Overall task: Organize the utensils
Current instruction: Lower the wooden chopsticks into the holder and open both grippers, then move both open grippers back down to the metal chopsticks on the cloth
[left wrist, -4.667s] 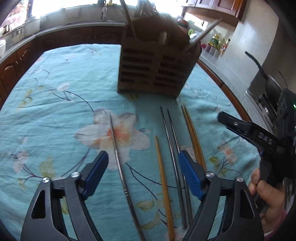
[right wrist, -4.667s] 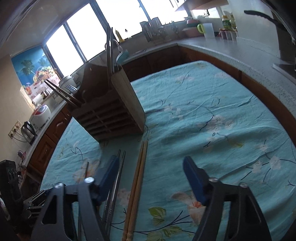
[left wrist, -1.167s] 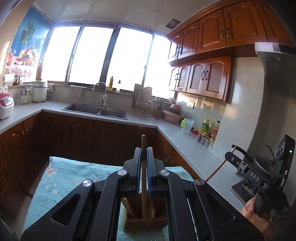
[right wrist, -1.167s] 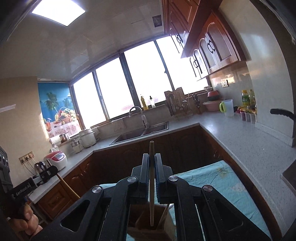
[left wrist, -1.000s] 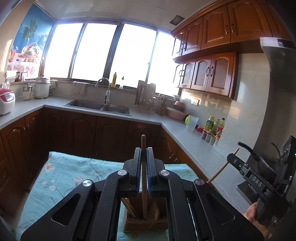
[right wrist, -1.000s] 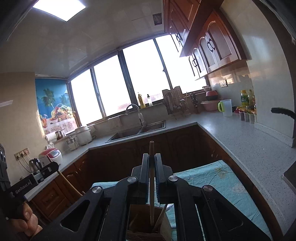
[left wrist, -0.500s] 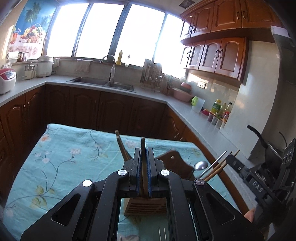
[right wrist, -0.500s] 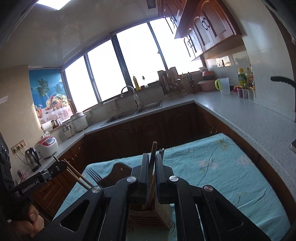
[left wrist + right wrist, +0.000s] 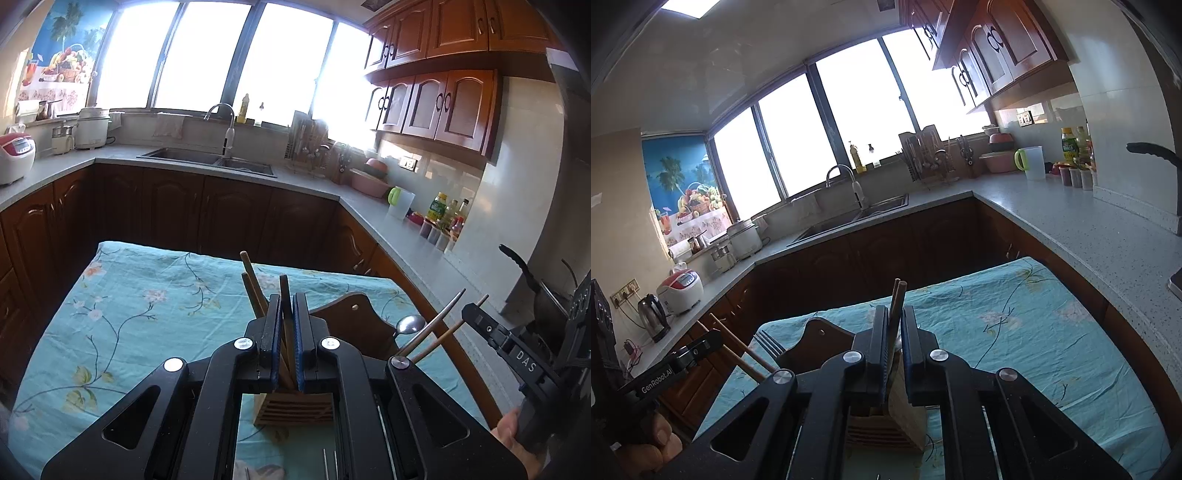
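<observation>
Over the slatted wooden utensil holder (image 9: pixel 293 408) we hold one brown wooden chopstick (image 9: pixel 285 295) pinched in the left gripper (image 9: pixel 287 343) and another (image 9: pixel 897 306) in the right gripper (image 9: pixel 894 350), tips lowered inside. Metal chopsticks (image 9: pixel 328 463) at 6 o'clock on the teal floral tablecloth (image 9: pixel 122 314) remain.

Floral teal tablecloth (image 9: pixel 140 295), steel sink (image 9: pixel 207 157), red-topped rice cooker (image 9: pixel 14 157), electric kettle (image 9: pixel 653 317), green-handled jug (image 9: pixel 1032 162)

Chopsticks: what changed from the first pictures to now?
Both hand-held grippers took wooden chopsticks off the tablecloth, then lowered them into the wooden holder. Left hand-held gripper and right hand-held gripper remain shut on theirs. The holder stayed put.
</observation>
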The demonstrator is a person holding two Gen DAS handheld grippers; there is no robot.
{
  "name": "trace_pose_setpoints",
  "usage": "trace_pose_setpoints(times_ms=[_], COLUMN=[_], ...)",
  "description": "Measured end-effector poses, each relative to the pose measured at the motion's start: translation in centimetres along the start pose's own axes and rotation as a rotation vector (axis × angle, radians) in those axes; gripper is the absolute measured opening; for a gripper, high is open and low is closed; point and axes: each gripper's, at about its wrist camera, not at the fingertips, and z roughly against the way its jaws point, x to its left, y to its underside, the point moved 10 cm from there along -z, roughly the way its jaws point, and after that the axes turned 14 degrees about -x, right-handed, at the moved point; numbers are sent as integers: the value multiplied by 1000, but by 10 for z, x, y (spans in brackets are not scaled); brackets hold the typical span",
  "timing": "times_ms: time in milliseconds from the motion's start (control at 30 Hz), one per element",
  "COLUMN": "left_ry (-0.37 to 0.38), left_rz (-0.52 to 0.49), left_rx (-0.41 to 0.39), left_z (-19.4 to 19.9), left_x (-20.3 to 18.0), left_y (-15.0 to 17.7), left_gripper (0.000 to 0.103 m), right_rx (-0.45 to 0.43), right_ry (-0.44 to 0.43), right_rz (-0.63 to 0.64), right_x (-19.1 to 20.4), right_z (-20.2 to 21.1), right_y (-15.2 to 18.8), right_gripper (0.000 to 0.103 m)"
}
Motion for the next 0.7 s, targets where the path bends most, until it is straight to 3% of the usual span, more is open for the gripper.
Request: trace_pose_setpoints(times_ms=[100,167,200,233,300,367,467,533,700], left_ry=[8,8,6,7,2,-20,-32,-46,-64], left_rz=[22,30,38,45,48,47,50,56,79], left_rx=[10,7,4,-3,-19,-39,-58,-58,-19], left_z=[2,6,9,13,22,33,48,58,75], left_x=[2,3,4,4,5,8,13,19,33], left_y=[-1,-3,-5,-6,-9,-12,-12,-7,16], left_gripper=[5,12,16,27,41,65,76,79,81], right_rx=[16,21,17,8,-15,-43,-73,-89,-89], right_ry=[-13,-16,-15,-21,-31,-36,-55,-62,-65], right_rz=[-24,-35,-36,-43,-48,-42,-48,-49,-51], right_x=[0,0,-1,-2,0,3,6,9,9], right_z=[0,1,3,5,13,22,37,46,72], right_y=[2,2,1,-2,-8,-17,-26,-29,-20], right_gripper=[12,15,26,43,59,66,82,93,94])
